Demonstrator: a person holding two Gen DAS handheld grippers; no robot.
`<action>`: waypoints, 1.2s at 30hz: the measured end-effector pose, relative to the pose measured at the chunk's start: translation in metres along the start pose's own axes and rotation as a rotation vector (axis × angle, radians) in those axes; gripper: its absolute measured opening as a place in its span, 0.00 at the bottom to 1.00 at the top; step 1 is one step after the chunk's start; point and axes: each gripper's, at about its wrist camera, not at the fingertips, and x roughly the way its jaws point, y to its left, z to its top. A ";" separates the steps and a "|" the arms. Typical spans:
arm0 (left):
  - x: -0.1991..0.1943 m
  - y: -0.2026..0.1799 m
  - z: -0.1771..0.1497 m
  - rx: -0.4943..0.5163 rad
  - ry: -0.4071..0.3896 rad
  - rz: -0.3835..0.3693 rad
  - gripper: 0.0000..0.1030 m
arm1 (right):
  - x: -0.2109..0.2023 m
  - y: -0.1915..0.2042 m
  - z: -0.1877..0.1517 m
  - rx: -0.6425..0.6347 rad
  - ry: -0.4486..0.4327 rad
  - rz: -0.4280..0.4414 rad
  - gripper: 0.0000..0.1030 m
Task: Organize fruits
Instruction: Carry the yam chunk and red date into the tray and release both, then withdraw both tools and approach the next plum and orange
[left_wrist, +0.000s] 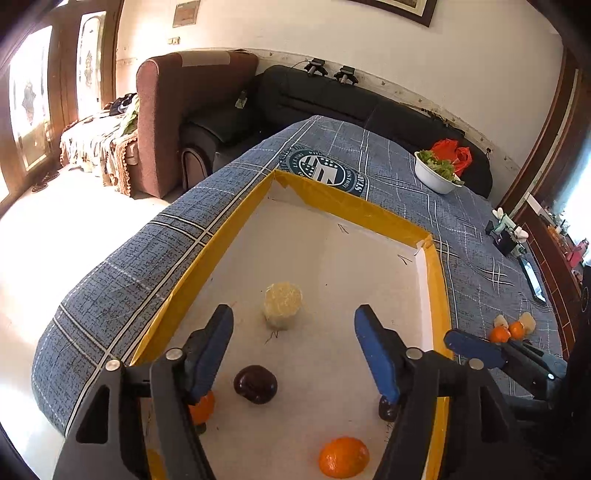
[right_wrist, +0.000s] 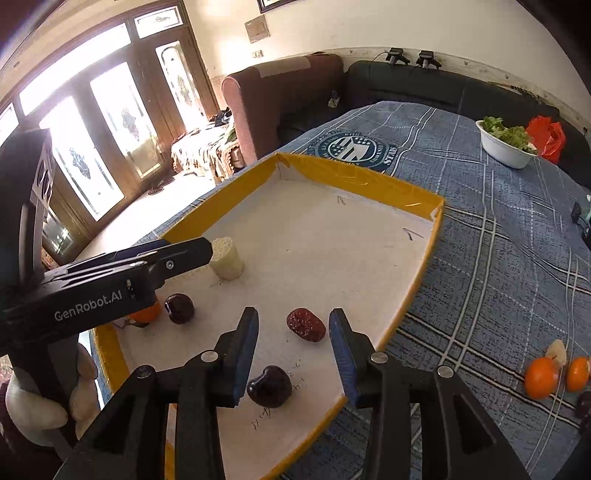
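Note:
A white tray with a yellow rim (left_wrist: 354, 205) (right_wrist: 362, 177) lies on the blue cloth. In it are a pale corn piece (left_wrist: 282, 304) (right_wrist: 227, 258), a dark plum (left_wrist: 255, 384) (right_wrist: 179, 308), oranges (left_wrist: 343, 458) (left_wrist: 201, 408) (right_wrist: 146, 314), a wrinkled red date (right_wrist: 306, 325) and a dark cherry (right_wrist: 269, 386) (left_wrist: 388, 410). My left gripper (left_wrist: 293, 321) is open and empty above the tray, short of the corn. My right gripper (right_wrist: 293, 319) is open and empty over the tray's near corner, the date between its tips and the cherry just below.
Two oranges (right_wrist: 541, 376) (left_wrist: 499, 334) and pale fruit pieces lie on the cloth right of the tray. A white bowl of greens (left_wrist: 437, 171) (right_wrist: 506, 144) and a red bag (right_wrist: 546, 138) stand at the far right. Sofas line the wall behind.

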 end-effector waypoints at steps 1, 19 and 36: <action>-0.008 -0.004 -0.003 0.002 -0.015 0.009 0.77 | -0.008 -0.003 -0.002 0.010 -0.013 -0.004 0.49; -0.102 -0.112 -0.062 0.233 -0.182 0.151 0.90 | -0.148 -0.075 -0.067 0.222 -0.196 -0.139 0.52; -0.131 -0.166 -0.077 0.350 -0.243 0.121 0.90 | -0.283 -0.148 -0.086 0.346 -0.431 -0.330 0.60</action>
